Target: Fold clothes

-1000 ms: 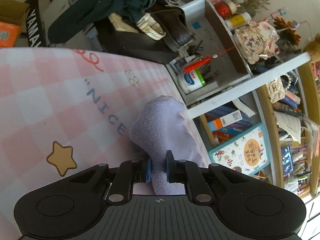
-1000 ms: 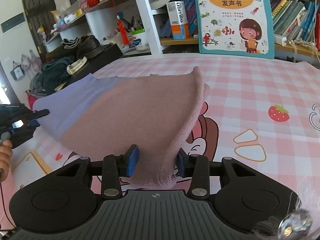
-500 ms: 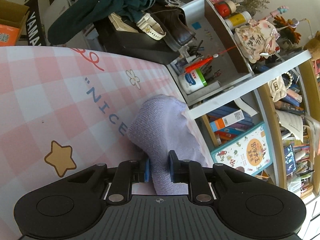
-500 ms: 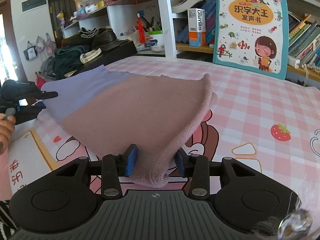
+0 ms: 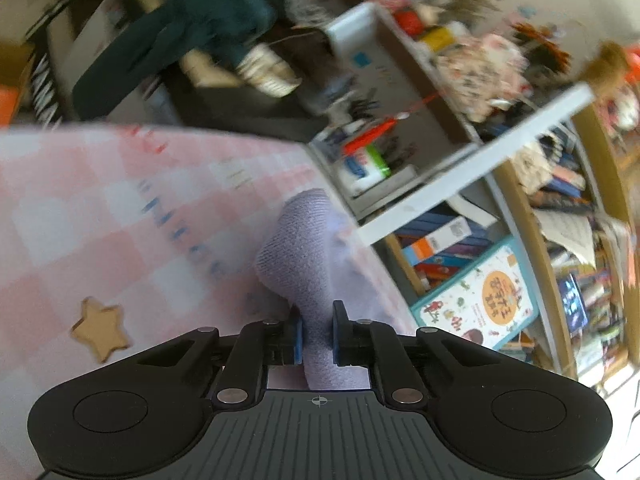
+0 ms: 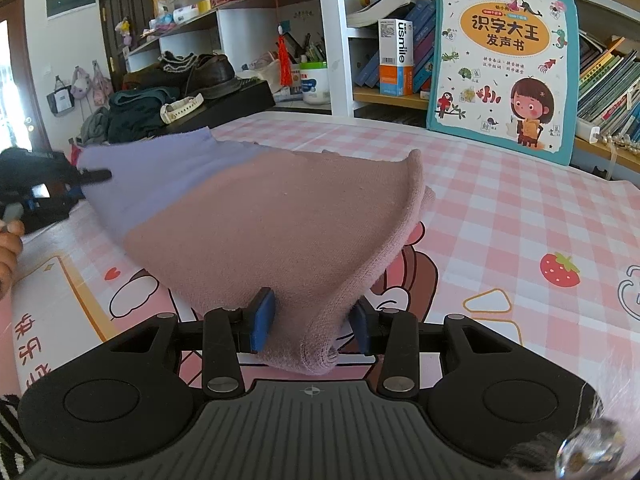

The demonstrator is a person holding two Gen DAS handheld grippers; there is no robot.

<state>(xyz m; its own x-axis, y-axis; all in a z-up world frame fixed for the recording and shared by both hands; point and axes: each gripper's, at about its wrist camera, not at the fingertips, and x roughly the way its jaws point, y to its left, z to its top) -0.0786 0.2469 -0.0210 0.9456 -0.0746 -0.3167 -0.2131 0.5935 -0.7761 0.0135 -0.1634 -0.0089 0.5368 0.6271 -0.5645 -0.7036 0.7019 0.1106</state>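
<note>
Knitwear (image 6: 280, 216), pink and lilac, hangs stretched over my worktop (image 6: 520, 216). My left tool (image 5: 317, 334) is closing on its lilac end; my right tool (image 6: 312, 320) clamps the pink end.

Shelves (image 5: 460, 92) motion-blurred; person's hand (image 6: 8, 248) cut off by edge.

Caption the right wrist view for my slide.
Right gripper lifts the pink end of a knitted garment above a checked tablecloth.

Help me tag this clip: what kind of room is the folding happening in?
Most likely a lived-in home room, perhaps a child's study or bedroom. Crowded bookshelves line the wall, a children's picture book leans against them, and the garment is held over a pink checked cartoon-print cover.
</note>
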